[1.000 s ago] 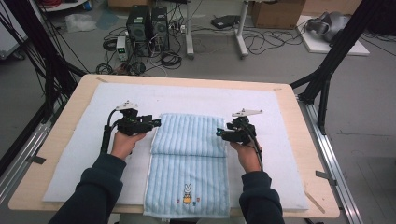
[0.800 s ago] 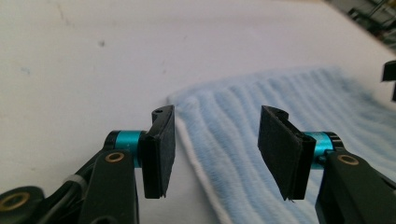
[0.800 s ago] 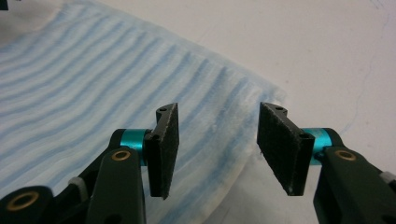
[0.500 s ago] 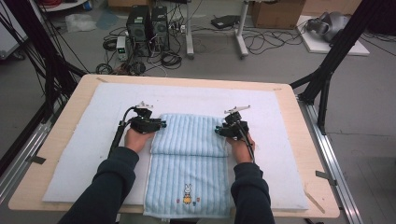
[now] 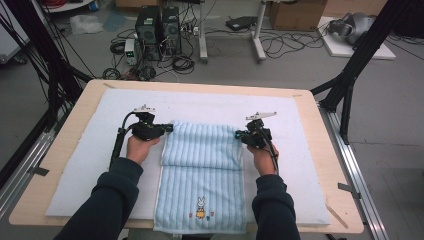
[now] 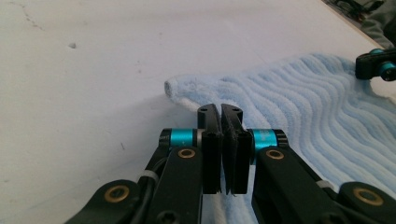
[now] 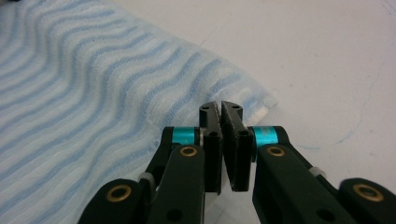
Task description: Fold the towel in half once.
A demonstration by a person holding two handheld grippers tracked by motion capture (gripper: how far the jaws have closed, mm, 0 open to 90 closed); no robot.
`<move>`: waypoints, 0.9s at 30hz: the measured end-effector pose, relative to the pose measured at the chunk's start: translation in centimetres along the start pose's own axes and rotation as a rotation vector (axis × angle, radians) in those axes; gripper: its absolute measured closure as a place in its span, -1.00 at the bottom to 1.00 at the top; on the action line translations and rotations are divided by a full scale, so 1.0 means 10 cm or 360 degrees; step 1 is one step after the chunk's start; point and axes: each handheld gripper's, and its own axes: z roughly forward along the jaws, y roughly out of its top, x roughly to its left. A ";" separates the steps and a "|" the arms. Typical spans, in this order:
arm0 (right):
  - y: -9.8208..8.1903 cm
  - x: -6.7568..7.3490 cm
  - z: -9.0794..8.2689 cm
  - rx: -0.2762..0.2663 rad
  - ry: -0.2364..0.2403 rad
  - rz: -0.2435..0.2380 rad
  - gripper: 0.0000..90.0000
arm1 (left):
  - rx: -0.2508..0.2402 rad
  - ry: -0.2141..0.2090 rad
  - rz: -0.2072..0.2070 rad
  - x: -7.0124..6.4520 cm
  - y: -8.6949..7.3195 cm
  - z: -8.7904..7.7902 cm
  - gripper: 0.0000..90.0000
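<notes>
The light-blue striped towel (image 5: 202, 175) lies on the white padded mat (image 5: 90, 150) that covers the worktop, its far part folded back toward the person so a doubled band lies across the middle, the rabbit motif at the near end. A second ago both hands were set a little off the fold's two ends with the jaws apart; now the left tool (image 5: 161, 129) sits at the left end of the fold and the right tool (image 5: 240, 135) at the right end. Both tools' jaws have just been closing — in each gripper view the pads stand pressed together. The left tool (image 6: 221, 116) looks to pinch the towel's edge (image 6: 280, 107); the right tool (image 7: 220, 114) meets the folded corner, though whether cloth is truly caught there I cannot tell. By my judgement, both ends are now gripped — ready for lifting and carrying the fold over again.
</notes>
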 end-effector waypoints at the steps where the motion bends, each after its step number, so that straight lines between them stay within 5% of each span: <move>1: 0.00 0.00 -0.03 -0.0008 0.0018 0.0002 0.93 | -0.0016 -0.0011 0.0003 -0.02 0.00 -0.03 0.92; 14: -0.12 0.31 -0.59 -0.0164 0.0114 -0.0158 0.93 | -0.0124 -0.0130 0.0121 -0.30 -0.09 -0.54 0.92; 20: -0.27 0.50 -0.75 -0.0192 0.0133 -0.0229 0.93 | -0.0103 -0.0158 0.0204 -0.46 -0.27 -0.70 0.91; 27: -0.52 0.64 -0.84 -0.0125 0.0152 -0.0274 0.93 | -0.0029 -0.0201 0.0237 -0.56 -0.56 -0.76 0.91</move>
